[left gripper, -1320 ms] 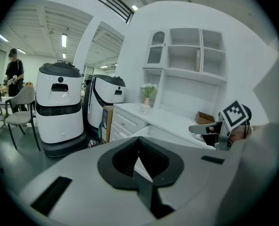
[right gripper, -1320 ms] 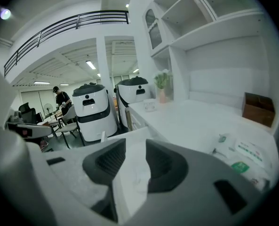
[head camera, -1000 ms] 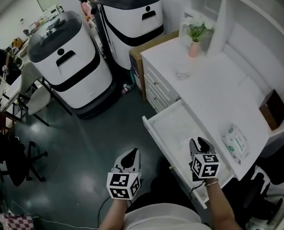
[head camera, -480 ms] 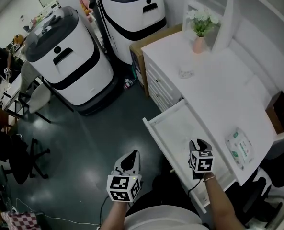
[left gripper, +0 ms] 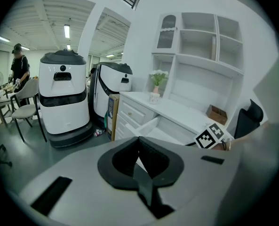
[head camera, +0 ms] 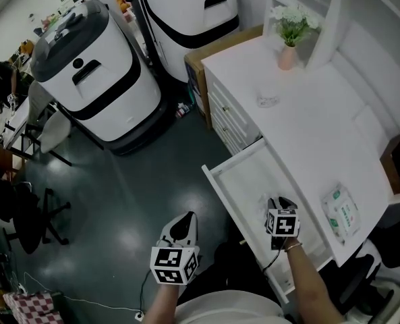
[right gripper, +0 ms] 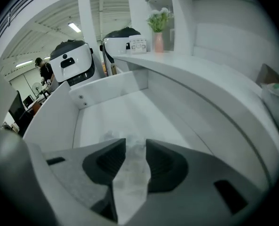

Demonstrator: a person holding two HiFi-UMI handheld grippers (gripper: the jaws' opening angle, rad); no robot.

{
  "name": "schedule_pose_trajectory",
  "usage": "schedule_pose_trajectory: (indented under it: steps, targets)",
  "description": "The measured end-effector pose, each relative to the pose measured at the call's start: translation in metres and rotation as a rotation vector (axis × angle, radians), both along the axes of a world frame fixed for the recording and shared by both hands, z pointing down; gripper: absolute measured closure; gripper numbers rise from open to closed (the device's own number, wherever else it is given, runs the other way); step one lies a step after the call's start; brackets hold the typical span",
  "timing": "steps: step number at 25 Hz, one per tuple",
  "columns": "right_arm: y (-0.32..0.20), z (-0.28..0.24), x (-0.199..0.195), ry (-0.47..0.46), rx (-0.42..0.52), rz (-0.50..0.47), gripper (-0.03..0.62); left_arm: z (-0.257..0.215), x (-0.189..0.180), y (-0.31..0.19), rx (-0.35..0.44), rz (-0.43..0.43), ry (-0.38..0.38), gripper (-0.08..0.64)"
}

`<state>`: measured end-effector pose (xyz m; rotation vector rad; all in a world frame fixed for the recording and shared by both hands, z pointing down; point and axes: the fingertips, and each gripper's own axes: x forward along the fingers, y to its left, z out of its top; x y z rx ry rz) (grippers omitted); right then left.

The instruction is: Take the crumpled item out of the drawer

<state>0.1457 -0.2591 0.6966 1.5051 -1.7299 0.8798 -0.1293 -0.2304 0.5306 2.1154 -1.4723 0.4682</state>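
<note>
**A:** Where did the wad [right gripper: 129, 154] lie?

**B:** On the floor of the open drawer [head camera: 243, 181], toward its near end. In the right gripper view it looked pale and crinkled. It showed in the gap between the jaws and just past their tips.

**A:** So the right gripper [right gripper: 135, 140] had hold of it?

**B:** No grip that I could see. Its jaws stood apart, down inside the drawer, with the wad between them. Whether a pad touched it, I couldn't tell.

**A:** And the left gripper [left gripper: 139, 139]?

**B:** Clenched, tips together, with nothing in it. In the head view it hung over the dark floor [head camera: 119, 201], left of the drawer and well apart from it.

**A:** What stood on the desk [head camera: 307, 133]?

**B:** A pink vase [head camera: 287, 57] of pale flowers stood at the far end, and a small clear thing [head camera: 267, 100] lay nearer the middle. A wipes pack [head camera: 341, 211] lay at the near end, beside the drawer. A brown box [head camera: 396, 159] sat at the right edge.

**A:** And past the desk?

**B:** Two white-and-black machines [head camera: 95, 79] stood on the floor. A carton [head camera: 203, 63] sat between the farther machine and the desk. In the left gripper view a person [left gripper: 20, 65] in dark clothes stood far off, by a chair [left gripper: 24, 112].
</note>
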Motion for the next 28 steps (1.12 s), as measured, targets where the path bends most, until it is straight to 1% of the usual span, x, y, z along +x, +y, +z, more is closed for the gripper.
schedule_pose_trajectory:
  steps: [12,20,28]
  targets:
    - [-0.006,0.016,-0.001,0.089,-0.059,-0.071,0.460,0.007,0.009,-0.007,-0.021,0.000,0.010,0.566]
    - [-0.004,0.018,0.000,0.087,-0.088,-0.052,0.460,0.013,0.018,-0.007,-0.034,0.014,0.015,0.566]
    - [-0.002,0.016,-0.001,0.104,-0.107,-0.062,0.510,0.009,0.025,-0.009,-0.029,0.034,0.018,0.566]
